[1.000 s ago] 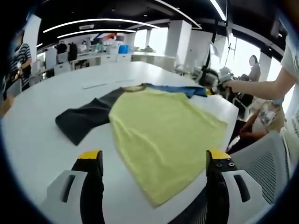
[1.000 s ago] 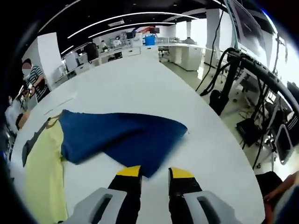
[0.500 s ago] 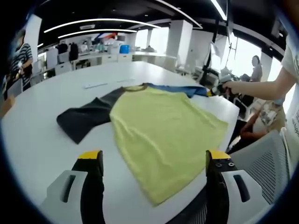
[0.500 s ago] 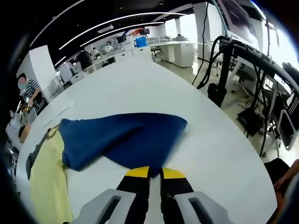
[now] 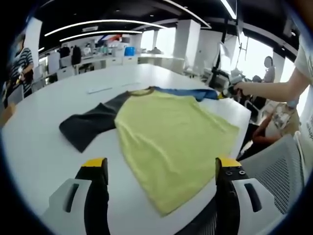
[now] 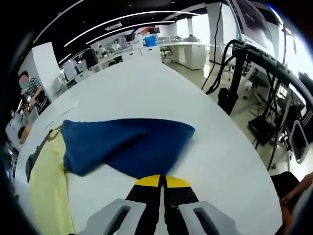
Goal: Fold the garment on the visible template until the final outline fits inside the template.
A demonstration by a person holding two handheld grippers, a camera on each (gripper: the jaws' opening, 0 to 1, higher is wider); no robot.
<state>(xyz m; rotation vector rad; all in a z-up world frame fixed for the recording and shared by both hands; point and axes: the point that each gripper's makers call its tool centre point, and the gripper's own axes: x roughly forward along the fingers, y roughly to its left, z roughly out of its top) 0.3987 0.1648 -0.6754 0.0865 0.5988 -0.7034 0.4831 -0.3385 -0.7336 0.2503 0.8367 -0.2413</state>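
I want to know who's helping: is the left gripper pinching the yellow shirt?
No, the left gripper stands wide open above the shirt, its jaws apart and holding nothing.

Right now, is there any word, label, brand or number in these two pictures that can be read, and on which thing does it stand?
No text can be read.
T-shirt: no print or label visible on its yellow body, dark sleeve or blue sleeve.
Table: thin strips lie on it, with no readable marks.
Room behind: any signs are too small and blurred to read.
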